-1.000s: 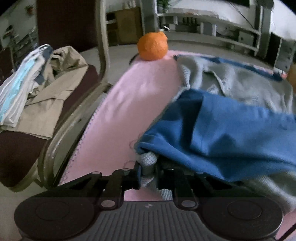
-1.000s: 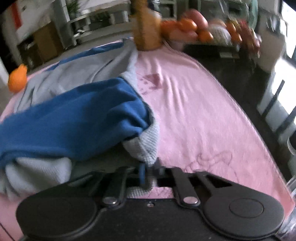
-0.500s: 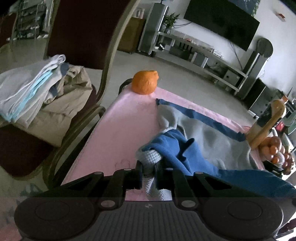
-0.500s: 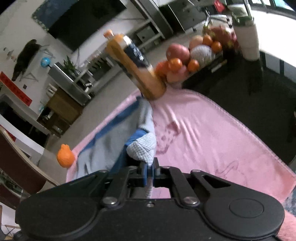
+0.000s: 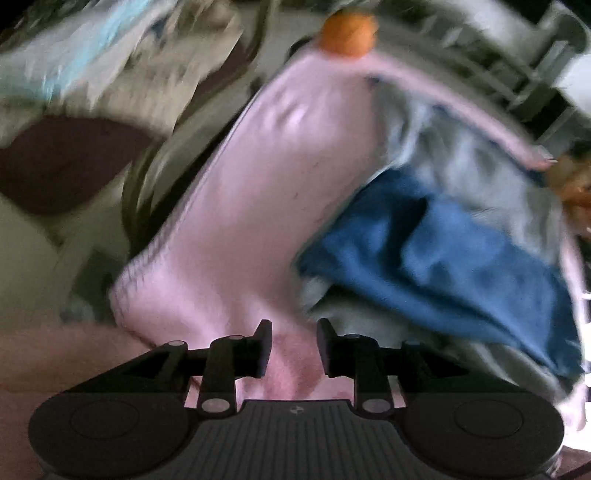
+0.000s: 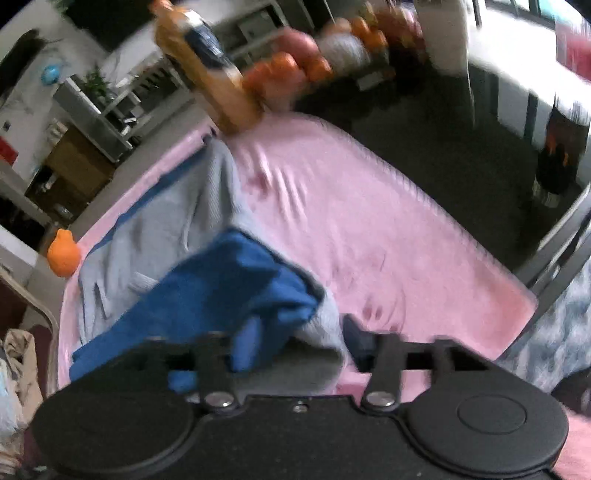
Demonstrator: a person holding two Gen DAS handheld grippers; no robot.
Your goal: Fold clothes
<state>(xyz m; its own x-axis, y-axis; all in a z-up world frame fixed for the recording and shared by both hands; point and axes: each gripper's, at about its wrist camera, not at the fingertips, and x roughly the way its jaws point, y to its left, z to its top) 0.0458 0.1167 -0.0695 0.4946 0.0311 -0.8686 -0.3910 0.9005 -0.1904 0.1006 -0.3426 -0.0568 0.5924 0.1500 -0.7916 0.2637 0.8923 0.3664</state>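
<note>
Now both jaws opening off garment [image 6: 229, 291]

On the worktop, the pink fleece blanket [image 6: 369, 236] lies bare on the right, open for passing. The crumpled blue and grey knit garment [image 6: 207, 280] fills the left-centre. At the far edge stand a tall amber bottle [image 6: 207, 70] and a pile of orange and red fruit [image 6: 303, 62]. A small orange fruit [image 5: 347, 31] sits at the far left corner, and a dark red chair heaped with pale clothes [image 5: 74, 110] flanks the left.
</note>
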